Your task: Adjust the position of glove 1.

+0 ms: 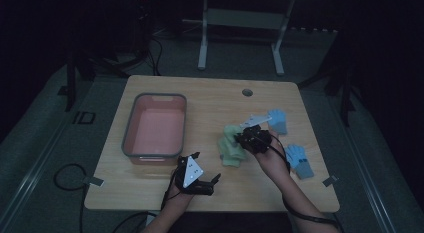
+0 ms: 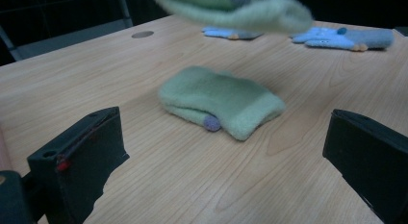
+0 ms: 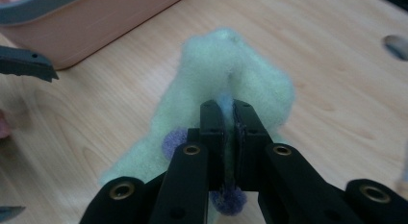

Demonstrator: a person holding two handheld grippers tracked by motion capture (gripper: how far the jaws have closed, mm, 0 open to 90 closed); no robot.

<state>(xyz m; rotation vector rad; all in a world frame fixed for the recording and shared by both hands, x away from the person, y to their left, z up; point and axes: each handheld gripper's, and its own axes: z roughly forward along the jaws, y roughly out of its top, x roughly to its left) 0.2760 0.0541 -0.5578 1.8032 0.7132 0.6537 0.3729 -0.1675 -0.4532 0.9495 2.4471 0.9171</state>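
A pale green fleece glove point(image 3: 226, 65) with purple spots hangs from my right gripper point(image 3: 230, 113), whose jaws are shut on it. In the high view that gripper point(image 1: 244, 137) holds the glove point(image 1: 230, 134) just above the table, right of centre. A second green glove point(image 2: 219, 101) lies flat on the wood beneath it, in front of my left gripper point(image 2: 221, 161). The lifted glove point(image 2: 240, 7) hangs across the top of the left gripper view. My left gripper point(image 1: 206, 167) rests near the front edge, open, with nothing between its jaws.
A pink bin point(image 1: 155, 127) with a grey rim stands at the table's left. Two blue gloves lie at the right, one point(image 1: 277, 120) farther back and one point(image 1: 300, 161) nearer. A round hole point(image 1: 247, 92) sits near the far edge.
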